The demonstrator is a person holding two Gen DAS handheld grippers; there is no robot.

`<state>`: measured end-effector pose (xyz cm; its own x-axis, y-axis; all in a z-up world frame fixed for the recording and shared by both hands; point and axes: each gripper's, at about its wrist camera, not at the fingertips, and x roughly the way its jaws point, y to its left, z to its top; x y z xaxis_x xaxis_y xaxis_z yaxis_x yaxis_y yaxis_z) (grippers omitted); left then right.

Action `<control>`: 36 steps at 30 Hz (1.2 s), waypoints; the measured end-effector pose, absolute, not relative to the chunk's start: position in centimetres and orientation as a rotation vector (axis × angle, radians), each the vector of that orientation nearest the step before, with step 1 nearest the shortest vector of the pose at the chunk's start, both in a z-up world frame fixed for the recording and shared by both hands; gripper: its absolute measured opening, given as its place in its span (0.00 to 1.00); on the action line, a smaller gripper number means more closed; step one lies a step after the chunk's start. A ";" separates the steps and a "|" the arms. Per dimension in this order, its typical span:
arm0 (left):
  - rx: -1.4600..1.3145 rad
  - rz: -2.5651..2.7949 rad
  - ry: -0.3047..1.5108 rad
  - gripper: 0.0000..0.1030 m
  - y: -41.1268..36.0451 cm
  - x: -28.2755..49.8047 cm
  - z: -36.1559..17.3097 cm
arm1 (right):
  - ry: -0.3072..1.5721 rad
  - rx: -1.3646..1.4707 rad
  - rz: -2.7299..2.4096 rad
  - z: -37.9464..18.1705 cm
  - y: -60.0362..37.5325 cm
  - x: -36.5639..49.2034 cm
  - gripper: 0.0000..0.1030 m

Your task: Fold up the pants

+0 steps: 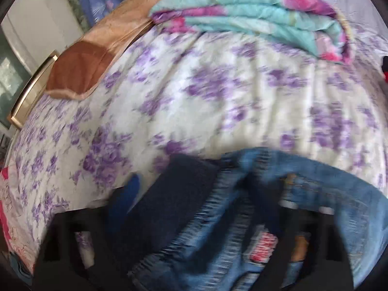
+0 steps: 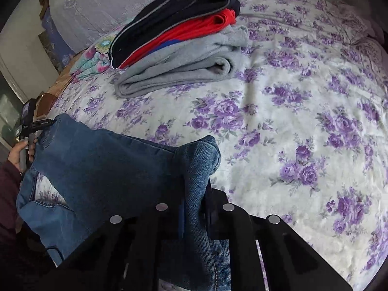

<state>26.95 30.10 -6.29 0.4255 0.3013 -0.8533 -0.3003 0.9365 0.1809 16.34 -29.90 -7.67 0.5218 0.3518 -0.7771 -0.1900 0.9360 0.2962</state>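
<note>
Blue jeans [image 2: 97, 160] hang stretched between both grippers above a bed with a purple-flowered cover [image 2: 291, 111]. My right gripper [image 2: 196, 194] is shut on a bunched fold of the denim, which drapes down between its fingers. My left gripper [image 2: 48, 122] shows at the far left of the right wrist view, shut on the other end of the jeans. In the blurred left wrist view the left gripper [image 1: 218, 194] holds the jeans [image 1: 266, 194], with the waistband and a red label showing.
A stack of folded clothes, dark, red and grey [image 2: 179, 46], lies at the back of the bed. A folded teal and pink quilt [image 1: 254, 14] and a brown cushion [image 1: 80, 70] lie at the bed's far edge.
</note>
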 end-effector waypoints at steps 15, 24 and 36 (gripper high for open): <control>-0.108 0.453 0.793 0.46 25.9 28.4 1.4 | 0.744 0.273 0.159 -0.1 -35.1 22.0 0.38; -0.146 0.353 0.951 0.76 26.1 26.7 -0.1 | 0.846 0.327 0.141 -5.0 -34.6 17.1 0.76; -0.280 0.321 1.003 0.91 30.4 5.6 -4.0 | 0.976 0.157 0.536 -7.2 -24.6 7.3 0.54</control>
